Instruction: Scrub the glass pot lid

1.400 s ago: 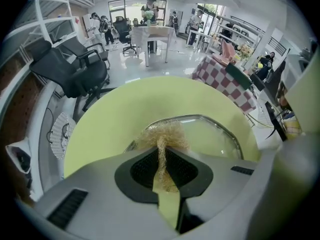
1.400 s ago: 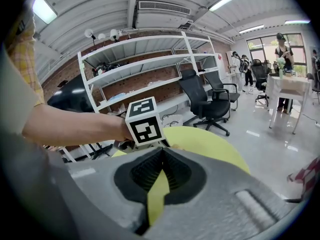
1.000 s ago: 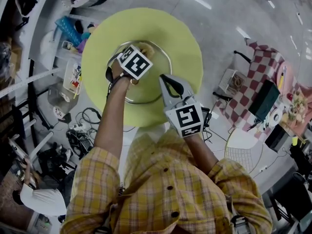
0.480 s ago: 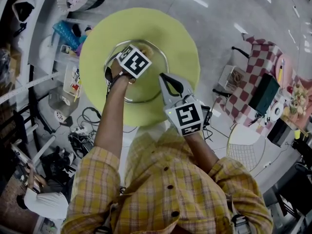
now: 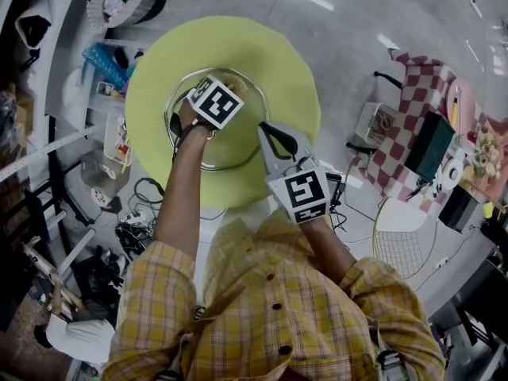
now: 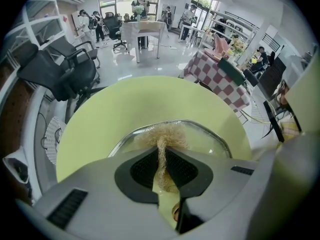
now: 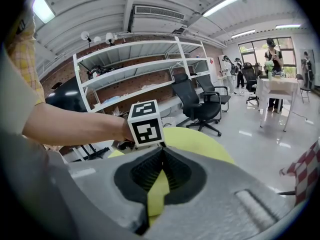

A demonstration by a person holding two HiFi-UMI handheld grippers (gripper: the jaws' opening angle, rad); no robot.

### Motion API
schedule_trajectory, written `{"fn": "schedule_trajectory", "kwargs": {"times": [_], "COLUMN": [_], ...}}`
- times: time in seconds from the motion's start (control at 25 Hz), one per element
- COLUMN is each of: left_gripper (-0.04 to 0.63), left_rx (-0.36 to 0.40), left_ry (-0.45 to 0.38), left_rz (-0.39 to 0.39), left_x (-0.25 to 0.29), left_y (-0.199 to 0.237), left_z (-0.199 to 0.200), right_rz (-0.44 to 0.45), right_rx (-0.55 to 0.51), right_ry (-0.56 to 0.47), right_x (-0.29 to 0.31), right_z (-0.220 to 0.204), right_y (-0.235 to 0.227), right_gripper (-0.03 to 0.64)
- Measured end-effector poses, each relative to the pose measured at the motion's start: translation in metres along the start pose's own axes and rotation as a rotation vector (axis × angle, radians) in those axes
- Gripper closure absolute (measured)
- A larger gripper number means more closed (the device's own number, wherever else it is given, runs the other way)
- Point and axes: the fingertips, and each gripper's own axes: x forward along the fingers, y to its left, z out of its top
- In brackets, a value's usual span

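Note:
The glass pot lid (image 5: 232,148) lies flat on a round yellow-green table (image 5: 278,54). My left gripper (image 5: 223,90) is over the lid's far part, shut on a tan fibrous scrubber (image 6: 163,134) that is pressed against the glass (image 6: 212,140). The lid's brass knob (image 6: 176,212) shows low between the jaws. My right gripper (image 5: 268,130) is shut, with its tip at the lid's near right rim. In the right gripper view its jaws (image 7: 161,151) meet and I see nothing between them; the rim is hidden there.
The table stands on a grey floor. At the left are shelves (image 5: 95,94) with clutter and cables. A checked-cloth table (image 5: 425,109) and a white wire chair (image 5: 397,244) are at the right. Office chairs (image 6: 65,69) and people stand farther off.
The left gripper with the scrubber has shifted slightly left over the lid. The right gripper has stayed at the rim.

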Motion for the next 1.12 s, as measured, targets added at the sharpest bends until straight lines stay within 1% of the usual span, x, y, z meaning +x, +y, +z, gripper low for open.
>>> {"fn": "schedule_trajectory", "kwargs": {"times": [0.24,0.36,0.4,0.52,0.72,0.84,0.96,1.0,1.12], "left_gripper": [0.549,0.549,0.549,0.549,0.549,0.549,0.549,0.549,0.549], "left_rx": [-0.014,-0.027,-0.025,0.005,-0.017,-0.006,-0.048,-0.059,-0.070], "left_ry": [-0.002,0.004,0.004,-0.005,-0.006,-0.011,-0.004,-0.006,-0.030], "left_rz": [-0.014,-0.050,-0.047,0.013,-0.035,-0.008,-0.081,-0.087,-0.029], "left_x": [0.005,0.013,0.013,0.003,0.011,0.007,0.017,0.017,0.008], "left_y": [-0.007,-0.016,-0.016,-0.006,-0.015,-0.012,-0.025,-0.026,-0.015], "left_z": [0.003,0.001,0.002,0.010,0.013,0.018,0.015,0.016,0.025], "right_rz": [-0.005,-0.006,-0.006,-0.008,-0.017,-0.016,-0.016,-0.016,-0.019], "right_rx": [0.004,0.005,0.005,0.006,0.011,0.013,0.012,0.013,0.014], "right_ry": [-0.005,-0.007,-0.007,-0.007,-0.008,-0.010,-0.010,-0.010,-0.011], "right_x": [-0.006,-0.008,-0.008,-0.009,-0.011,-0.012,-0.012,-0.013,-0.014], "right_z": [-0.003,-0.004,-0.004,-0.003,-0.003,-0.004,-0.003,-0.002,-0.001], "right_y": [-0.004,-0.006,-0.007,-0.007,-0.013,-0.015,-0.015,-0.015,-0.017], "right_gripper": [0.619,0.618,0.619,0.619,0.619,0.619,0.619,0.620,0.619]}}
